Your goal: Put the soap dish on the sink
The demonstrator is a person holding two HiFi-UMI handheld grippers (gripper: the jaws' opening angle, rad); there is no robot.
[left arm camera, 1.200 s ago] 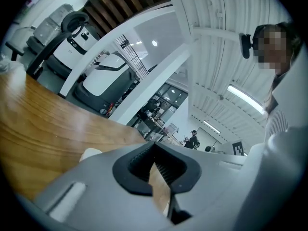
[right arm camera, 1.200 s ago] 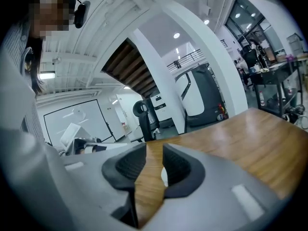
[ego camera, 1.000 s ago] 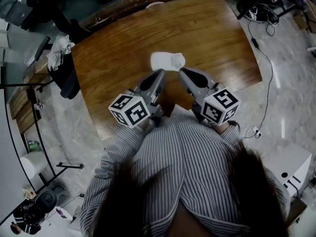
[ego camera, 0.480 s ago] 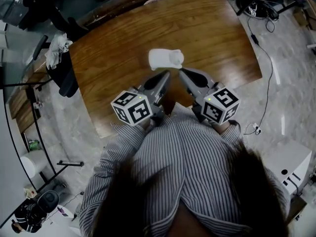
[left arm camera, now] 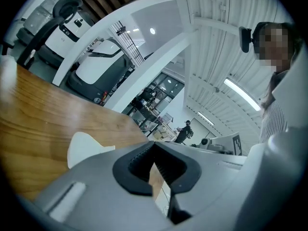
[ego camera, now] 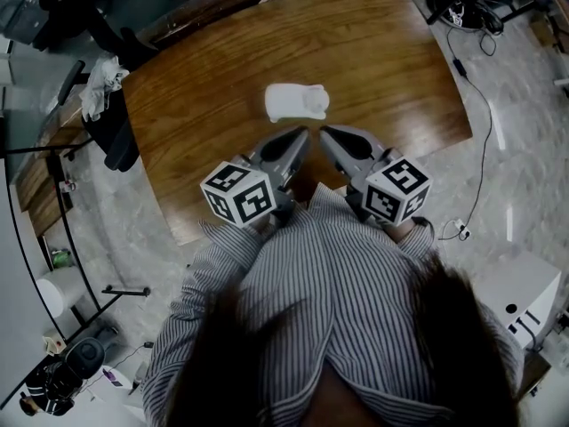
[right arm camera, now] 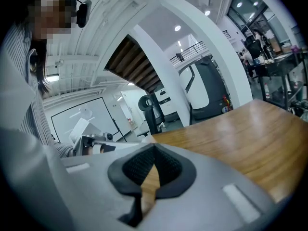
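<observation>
The white soap dish (ego camera: pixel 296 102) lies on the wooden table (ego camera: pixel 391 69), near the middle. Both grippers sit just short of it on the near side, tips almost meeting. My left gripper (ego camera: pixel 302 134) is shut and holds nothing. My right gripper (ego camera: pixel 324 132) is also shut and holds nothing. In the left gripper view the soap dish (left arm camera: pixel 85 146) shows to the left of the closed left gripper (left arm camera: pixel 154 144), apart from it. The right gripper view shows the closed right gripper (right arm camera: pixel 154 147) over bare wood, and the dish is out of that view. No sink is visible.
A black office chair (ego camera: pixel 111 132) with a crumpled cloth (ego camera: pixel 100 85) on it stands at the table's left edge. Cables (ego camera: pixel 471 69) trail over the floor on the right. A white box (ego camera: pixel 526 299) sits at the lower right. The person's striped shirt fills the foreground.
The left gripper's tip has swung right, closer to the right gripper's tip. The gap between the dish and both tips has grown slightly. The dish still rests on the table.
</observation>
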